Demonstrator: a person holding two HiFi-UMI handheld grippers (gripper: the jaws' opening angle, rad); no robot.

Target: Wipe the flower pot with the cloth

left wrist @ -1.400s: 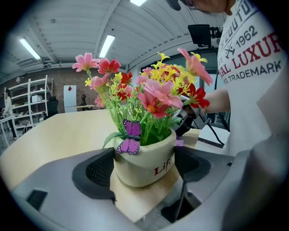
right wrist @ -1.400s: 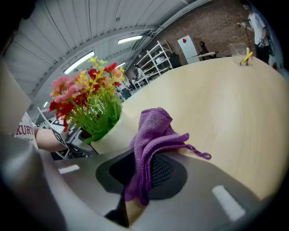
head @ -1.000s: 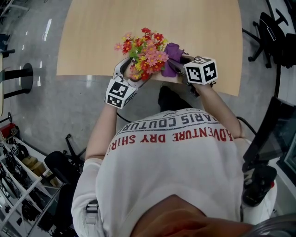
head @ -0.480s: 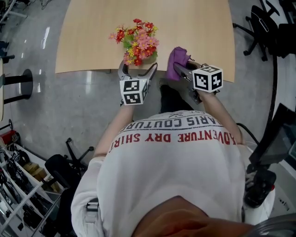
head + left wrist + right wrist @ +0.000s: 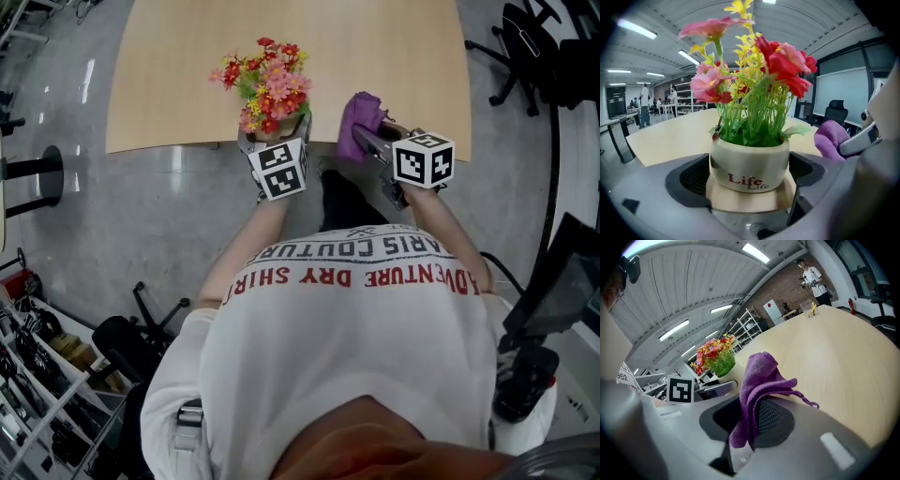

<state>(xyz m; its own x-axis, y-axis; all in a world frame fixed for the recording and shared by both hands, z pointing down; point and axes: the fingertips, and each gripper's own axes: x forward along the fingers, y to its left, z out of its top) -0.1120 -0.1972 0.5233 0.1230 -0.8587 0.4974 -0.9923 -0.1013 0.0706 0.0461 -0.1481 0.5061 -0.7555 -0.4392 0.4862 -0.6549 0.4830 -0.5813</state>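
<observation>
Purple cloth (image 5: 761,376) is pinched in the right gripper (image 5: 751,406) fingers ready to wipe, while the left gripper (image 5: 275,131) fingers have just opened wide around the flower pot (image 5: 750,164).

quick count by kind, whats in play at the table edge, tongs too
flower pot: 1
purple cloth: 1
tongs: 2 (left tongs just opened, pot between its jaws; right tongs shut on the cloth)
total: 4

Pot released, cloth drawn off
The left gripper (image 5: 275,133) had just opened its jaws, leaving the flower pot (image 5: 750,163) standing between them on the table (image 5: 394,56); the right gripper (image 5: 367,141) pulled the cloth (image 5: 358,120) clear.
</observation>
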